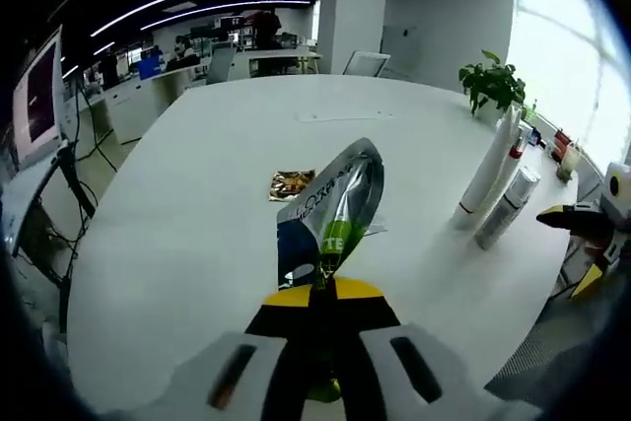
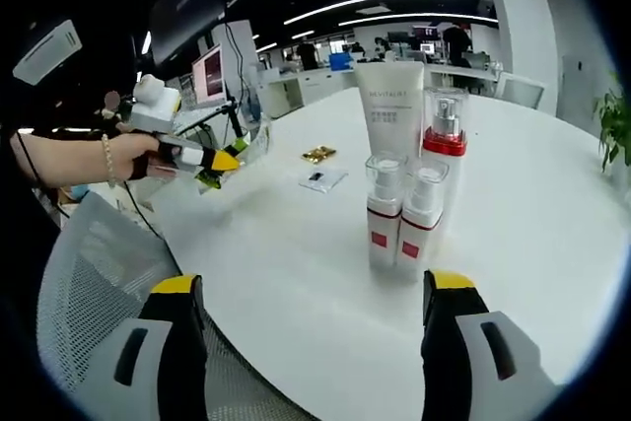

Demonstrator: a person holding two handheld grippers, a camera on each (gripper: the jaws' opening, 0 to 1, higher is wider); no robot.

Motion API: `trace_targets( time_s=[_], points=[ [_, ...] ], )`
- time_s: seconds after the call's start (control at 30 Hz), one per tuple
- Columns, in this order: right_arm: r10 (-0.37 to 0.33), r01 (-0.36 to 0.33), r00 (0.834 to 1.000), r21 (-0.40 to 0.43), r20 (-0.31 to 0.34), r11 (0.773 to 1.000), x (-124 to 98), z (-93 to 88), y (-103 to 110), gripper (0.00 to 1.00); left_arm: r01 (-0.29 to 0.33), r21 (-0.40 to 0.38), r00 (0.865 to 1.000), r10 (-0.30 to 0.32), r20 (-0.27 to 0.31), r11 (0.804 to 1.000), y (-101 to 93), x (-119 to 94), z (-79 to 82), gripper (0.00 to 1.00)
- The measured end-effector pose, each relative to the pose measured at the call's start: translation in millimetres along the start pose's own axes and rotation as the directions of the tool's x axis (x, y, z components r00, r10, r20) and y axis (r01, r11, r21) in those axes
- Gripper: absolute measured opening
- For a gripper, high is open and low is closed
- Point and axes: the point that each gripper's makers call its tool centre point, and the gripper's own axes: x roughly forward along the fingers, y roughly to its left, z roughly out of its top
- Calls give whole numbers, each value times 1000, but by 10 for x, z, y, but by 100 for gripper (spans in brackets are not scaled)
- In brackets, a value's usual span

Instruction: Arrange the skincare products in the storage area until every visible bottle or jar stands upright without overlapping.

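The left gripper (image 1: 325,278) is closed on a silver and green pouch (image 1: 330,209), holding it up above the white bench (image 1: 177,244), well apart from the bottles. The right gripper (image 2: 311,303) is wide open and holds nothing, just in front of four upright items near the bench's near edge: a white tube (image 2: 390,105), a red-collared bottle (image 2: 445,145) and two small white bottles (image 2: 402,214) touching side by side. A gold packet (image 2: 317,155) and a clear packet (image 2: 321,178) lie flat toward the bench's middle.

A silver pouch (image 1: 330,212) with green and blue print sits between yellow-tipped jaws over a white table (image 1: 197,234), while white bottles (image 2: 405,214) wear red labels.
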Motion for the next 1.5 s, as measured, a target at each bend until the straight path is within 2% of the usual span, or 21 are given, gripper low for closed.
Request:
trace_targets(
  time_s=[0.27, 0.6, 0.93, 1.23, 1.37, 1.5],
  points=[
    [21, -22, 1000, 6, 14, 1000, -12, 25, 42, 87, 16, -2, 999, -16, 34, 1000, -106, -192, 87, 0],
    [38, -38, 999, 5, 22, 999, -3, 42, 67, 87, 34, 22, 998, -35, 60, 999, -214, -340, 136, 0],
    [78, -78, 997, -3, 25, 997, -4, 89, 171, 85, 56, 47, 995, -60, 79, 997, -364, -516, 128, 0],
    [112, -111, 992, -5, 59, 994, 39, 234, 326, 80, 72, 100, 994, -80, 80, 992, -472, -643, 58, 0],
    [157, -156, 984, -15, 86, 988, 69, 388, 494, 78, 77, 153, 992, -91, 90, 985, -547, -718, 71, 0],
    [206, -209, 969, 11, 137, 978, 109, 564, 661, 75, 73, 223, 992, -94, 84, 972, -622, -790, 57, 0]
  ],
)
